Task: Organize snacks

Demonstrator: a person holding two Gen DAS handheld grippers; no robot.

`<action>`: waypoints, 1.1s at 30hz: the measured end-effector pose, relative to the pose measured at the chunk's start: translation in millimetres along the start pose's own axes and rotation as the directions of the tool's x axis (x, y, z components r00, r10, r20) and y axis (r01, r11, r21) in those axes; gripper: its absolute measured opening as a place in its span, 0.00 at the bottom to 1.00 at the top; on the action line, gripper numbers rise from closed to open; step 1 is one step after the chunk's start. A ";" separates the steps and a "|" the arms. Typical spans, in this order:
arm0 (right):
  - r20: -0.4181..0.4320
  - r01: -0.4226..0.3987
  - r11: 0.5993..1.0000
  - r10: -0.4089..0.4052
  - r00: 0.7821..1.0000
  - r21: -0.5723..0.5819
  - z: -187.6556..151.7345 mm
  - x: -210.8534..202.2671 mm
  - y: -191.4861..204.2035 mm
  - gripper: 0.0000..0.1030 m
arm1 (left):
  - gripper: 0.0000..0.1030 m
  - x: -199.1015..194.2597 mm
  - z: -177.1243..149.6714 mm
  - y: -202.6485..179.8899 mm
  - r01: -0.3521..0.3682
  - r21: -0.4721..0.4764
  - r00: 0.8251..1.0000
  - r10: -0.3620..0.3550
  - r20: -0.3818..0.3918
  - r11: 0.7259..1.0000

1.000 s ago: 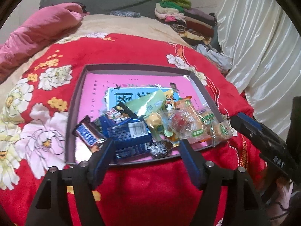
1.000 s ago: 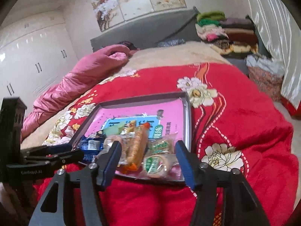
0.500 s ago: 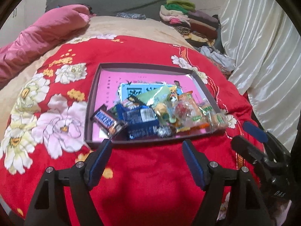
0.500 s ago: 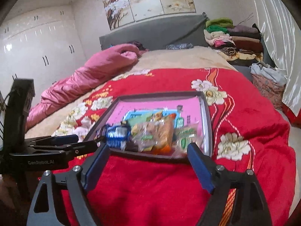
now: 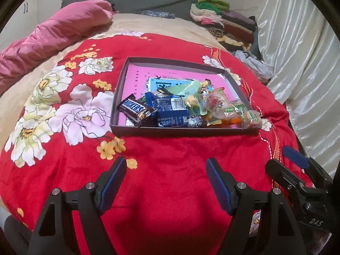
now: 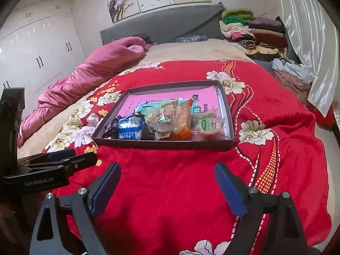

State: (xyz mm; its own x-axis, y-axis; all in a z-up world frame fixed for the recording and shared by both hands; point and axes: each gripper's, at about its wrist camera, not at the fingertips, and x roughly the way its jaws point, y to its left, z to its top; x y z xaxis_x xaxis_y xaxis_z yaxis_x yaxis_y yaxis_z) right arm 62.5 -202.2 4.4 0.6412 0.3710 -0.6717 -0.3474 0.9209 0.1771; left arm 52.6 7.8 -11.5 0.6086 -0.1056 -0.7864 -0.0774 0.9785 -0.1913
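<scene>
A shallow dark box (image 5: 176, 130) (image 6: 161, 144) with a pink bottom lies on the red flowered blanket. Several wrapped snacks are heaped at its near side: a Snickers bar (image 5: 135, 108), blue packets (image 5: 170, 106) (image 6: 129, 125), a foil sweet (image 5: 194, 120), and clear-wrapped cakes (image 5: 250, 116) (image 6: 207, 124). My left gripper (image 5: 164, 179) stands open over bare blanket, short of the box, nothing between its fingers. My right gripper (image 6: 167, 186) is also back from the box, its jaws opening and nothing between them. Each gripper shows at the edge of the other's view.
A pink duvet (image 5: 53, 34) lies along the left of the bed. Folded clothes (image 6: 252, 34) are stacked at the far right by the grey headboard (image 6: 161, 25). A pale curtain (image 5: 297, 48) hangs on the right. White wardrobes (image 6: 34, 51) stand to the left.
Both grippers have drawn back from the box, which now sits farther off. The right gripper's fingers have spread wider. The snacks lie as before.
</scene>
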 end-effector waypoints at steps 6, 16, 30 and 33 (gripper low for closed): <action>0.016 0.026 1.000 -0.026 1.000 0.015 -2.6 -8.2 -0.7 0.91 | 0.76 -8.3 -1.8 -1.9 -0.003 0.003 1.000 0.003 0.009 1.000; 0.047 0.054 0.998 -0.054 0.997 -0.006 -0.3 -13.0 -1.2 0.95 | 0.76 -20.4 -5.1 -9.6 0.020 0.021 1.000 -0.020 0.020 1.000; 0.034 0.050 0.999 -0.049 0.998 -0.011 -1.7 -8.3 -0.8 0.95 | 0.76 -23.6 -5.0 -8.4 0.000 0.020 1.000 -0.001 0.026 1.000; 0.033 0.048 0.999 -0.047 0.998 -0.012 -1.3 -8.1 -0.3 0.95 | 0.76 -22.2 -5.3 -7.9 -0.006 0.018 1.000 0.005 0.019 1.000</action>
State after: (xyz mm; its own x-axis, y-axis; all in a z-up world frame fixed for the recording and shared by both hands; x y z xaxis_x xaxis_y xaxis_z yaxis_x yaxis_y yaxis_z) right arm 56.5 -205.6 8.9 0.6789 0.3310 -0.6554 -0.3246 0.9360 0.1364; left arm 35.4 1.5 4.3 0.6231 -0.0970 -0.7761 -0.0664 0.9821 -0.1761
